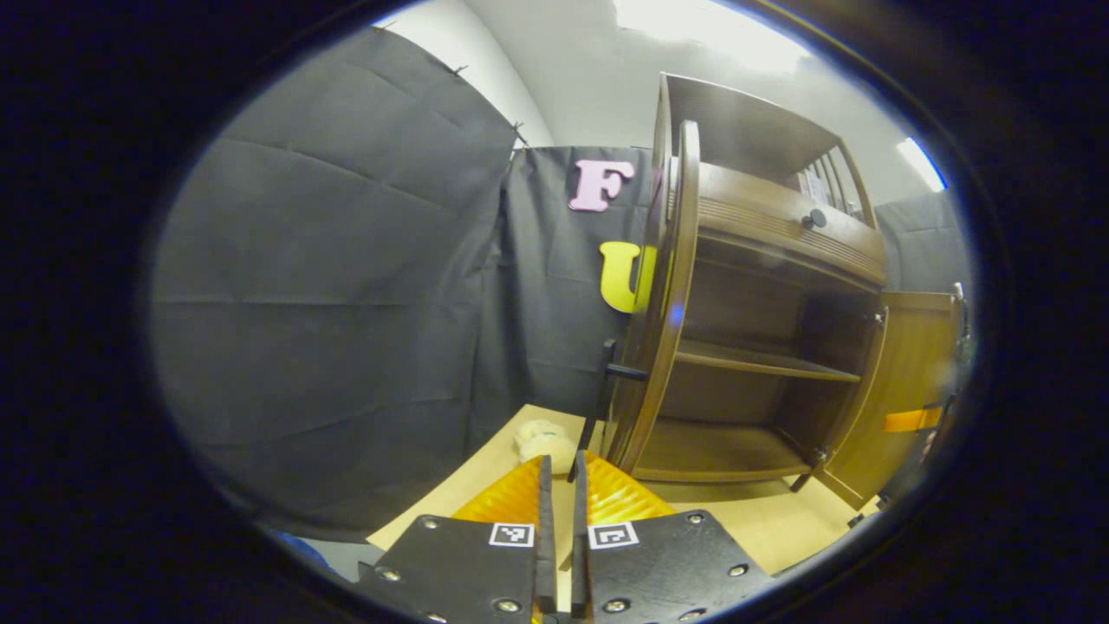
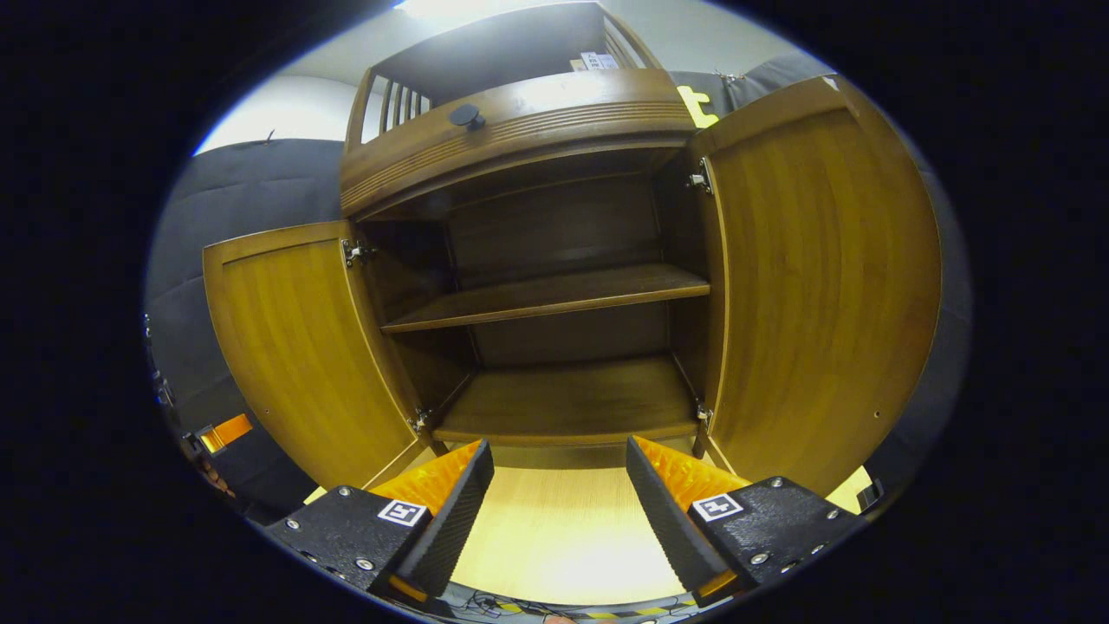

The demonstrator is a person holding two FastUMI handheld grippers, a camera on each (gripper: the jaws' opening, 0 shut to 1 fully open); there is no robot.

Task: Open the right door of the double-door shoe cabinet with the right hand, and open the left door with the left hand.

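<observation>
Shoe cabinet [image 2: 554,286] stands upright on a light wooden tabletop [image 2: 563,529], open front facing the right gripper [image 2: 559,485]. Both doors swung wide: left door [image 2: 303,347] angled out to the left, right door [image 2: 823,286] out to the right, long axes vertical. Inside, one bare shelf [image 2: 546,299] across the middle, bottom board below. Round dark knob [image 2: 468,114] on the top front panel. Right gripper's fingers spread well apart, holding nothing, near the cabinet's front edge.

Left gripper [image 1: 560,494] sits left of the cabinet, seeing the left door [image 1: 663,295] edge-on with its dark handle [image 1: 611,373] sticking out; fingers nearly together, thin gap, nothing between them. Pale fluffy object [image 1: 544,440] on the tabletop just beyond.
</observation>
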